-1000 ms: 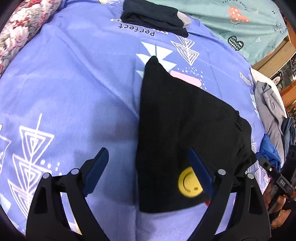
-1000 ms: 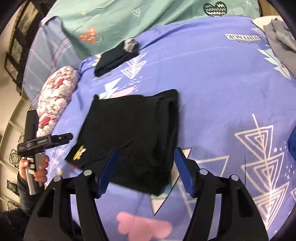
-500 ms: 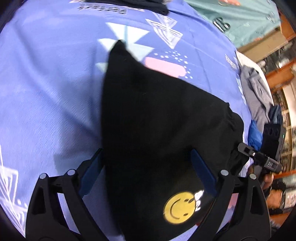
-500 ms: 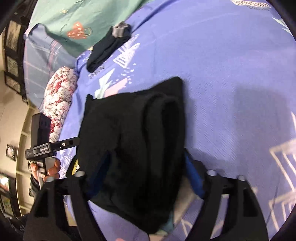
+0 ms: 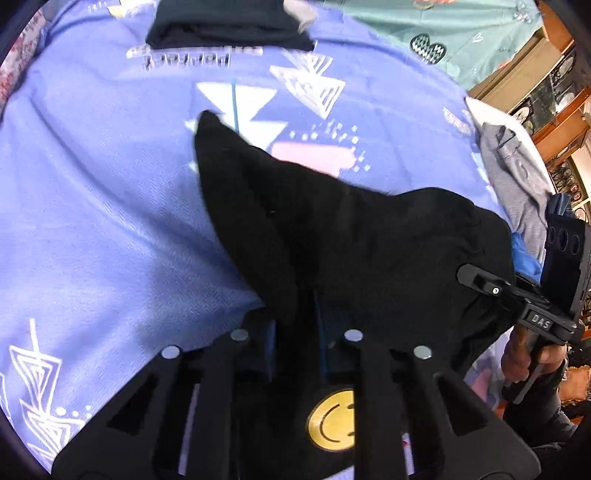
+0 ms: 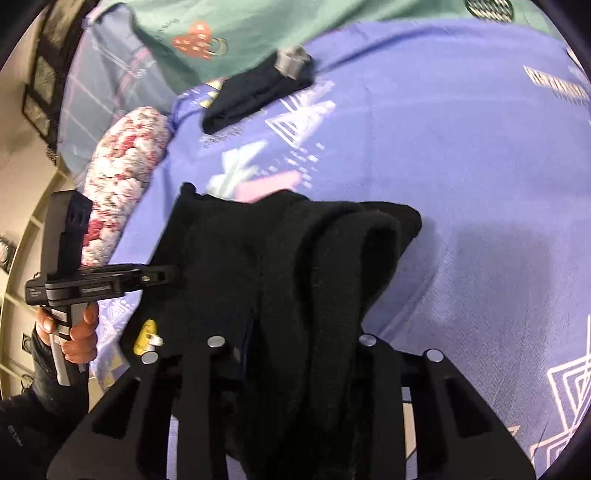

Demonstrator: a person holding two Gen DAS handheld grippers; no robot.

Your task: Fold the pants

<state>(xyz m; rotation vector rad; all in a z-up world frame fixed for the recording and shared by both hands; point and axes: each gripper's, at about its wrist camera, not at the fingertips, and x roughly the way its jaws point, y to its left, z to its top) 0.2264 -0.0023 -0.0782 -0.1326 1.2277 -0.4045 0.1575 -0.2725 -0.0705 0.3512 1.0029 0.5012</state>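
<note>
The black pants point(image 5: 332, 229) with a yellow smiley patch point(image 5: 330, 421) lie folded on the purple bedsheet point(image 5: 92, 192). My left gripper point(image 5: 295, 332) is shut on the near edge of the pants, next to the patch. My right gripper point(image 6: 291, 354) is shut on the thick folded end of the pants point(image 6: 295, 258), which bunches between the jaws. Each gripper shows in the other's view: the right one point(image 5: 517, 295) at the pants' right edge, the left one point(image 6: 110, 280) at their left edge.
A folded dark garment point(image 5: 229, 22) lies at the far end of the sheet point(image 6: 461, 129). A grey garment point(image 5: 517, 177) and blue cloth point(image 5: 524, 254) lie at the right. A floral pillow point(image 6: 125, 173) and teal blanket point(image 6: 240, 33) are at the head.
Both grippers moved in over the pants' near edge and closed on the fabric. The pants are now bunched and lifted at the gripped ends.
</note>
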